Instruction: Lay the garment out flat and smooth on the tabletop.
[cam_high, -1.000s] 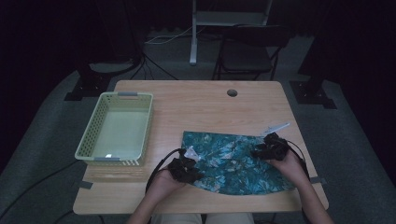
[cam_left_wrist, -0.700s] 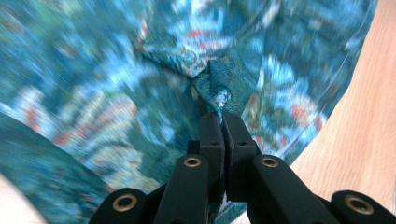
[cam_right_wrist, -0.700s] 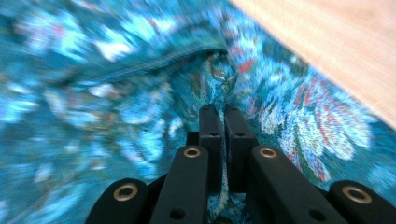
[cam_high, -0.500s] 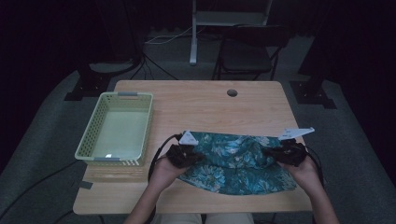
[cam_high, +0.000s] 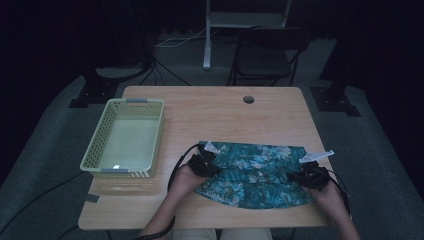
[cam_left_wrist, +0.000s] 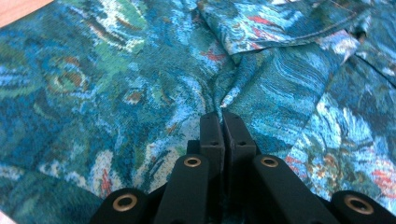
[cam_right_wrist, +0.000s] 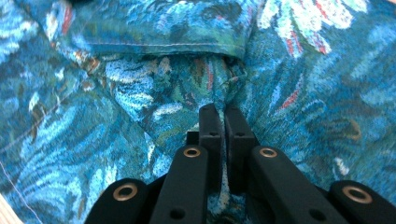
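Two grippers, both clamped on the floral cloth, one at each end. Landmark: the cloth, spread flat on the near half of the wooden table.

Edges/room: cloth's near hem bulges toward the table's front edge, a thin strip of bare wood in front of it. Its right end sits close to the table's right edge. Far side of the cloth is open wood up to the cable hole. Left of the cloth, past a gap of bare wood, stands the pale green basket, well apart from the fabric.

Views: high view gives the layout plus both hands and trailing cables; it can't resolve the jaws. The left gripper view shows a folded hem lying across the cloth beyond the jaws, and a sliver of table at top left. The right gripper view shows a stitched hem edge running across, just past the jaw tips.

Claws: left gripper jaws pressed together, a ridge of fabric pinched between them, puckering outward. Right gripper the same: jaws nearly touching, cloth nipped in the slit. Both have just closed down onto the fabric.
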